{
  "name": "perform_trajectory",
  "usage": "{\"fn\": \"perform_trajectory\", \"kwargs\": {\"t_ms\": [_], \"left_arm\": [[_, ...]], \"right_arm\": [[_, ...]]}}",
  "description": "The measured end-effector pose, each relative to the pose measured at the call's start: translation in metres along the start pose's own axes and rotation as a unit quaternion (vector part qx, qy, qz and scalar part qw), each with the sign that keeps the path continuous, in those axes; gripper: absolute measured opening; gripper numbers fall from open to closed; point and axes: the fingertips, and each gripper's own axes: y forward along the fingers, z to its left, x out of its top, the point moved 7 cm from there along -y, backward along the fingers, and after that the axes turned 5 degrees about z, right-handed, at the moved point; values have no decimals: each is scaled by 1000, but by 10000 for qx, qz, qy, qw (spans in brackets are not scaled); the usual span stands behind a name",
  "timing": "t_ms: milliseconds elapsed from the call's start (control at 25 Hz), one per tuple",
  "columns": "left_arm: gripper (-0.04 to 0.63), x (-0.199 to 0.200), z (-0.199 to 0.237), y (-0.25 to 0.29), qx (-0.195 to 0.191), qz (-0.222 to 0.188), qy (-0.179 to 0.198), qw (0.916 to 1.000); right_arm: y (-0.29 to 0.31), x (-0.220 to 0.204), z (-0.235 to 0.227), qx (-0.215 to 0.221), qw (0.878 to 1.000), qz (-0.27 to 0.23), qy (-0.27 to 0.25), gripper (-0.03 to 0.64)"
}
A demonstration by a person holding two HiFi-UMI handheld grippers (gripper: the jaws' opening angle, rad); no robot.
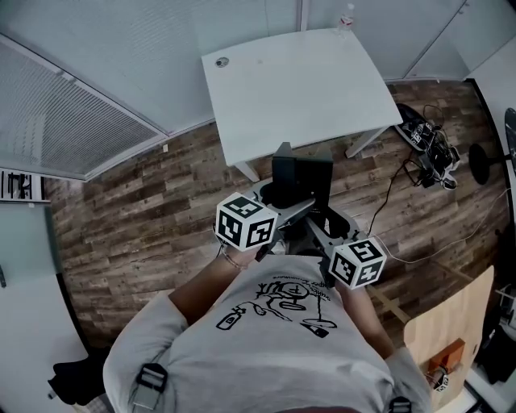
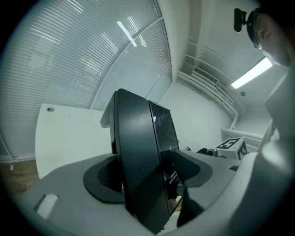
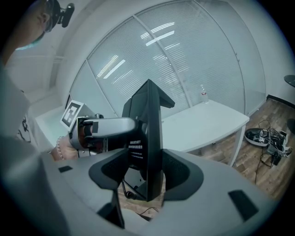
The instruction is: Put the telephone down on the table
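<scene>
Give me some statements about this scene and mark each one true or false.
1. The telephone rests on the white table. False: it is held in the air, in front of the table.
2. The left hand-held gripper and the right hand-held gripper are both shut on the telephone. True.
3. The telephone is black. True.
4. Cables lie on the table. False: the cables lie on the wooden floor beside it.

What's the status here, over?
Both shut on telephone: left gripper, right gripper. Telephone held short of table, not down. Only a bottle at table's far edge.
</scene>
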Motion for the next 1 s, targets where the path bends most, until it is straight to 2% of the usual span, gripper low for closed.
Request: {"fn": "perform_trajectory", "kwargs": {"t_ms": [1000], "left_arm": [[331,130,40,145,284,-84,-216,9993]], "right_arm": [[23,131,-160,300,9994,164,-94,213]]}}
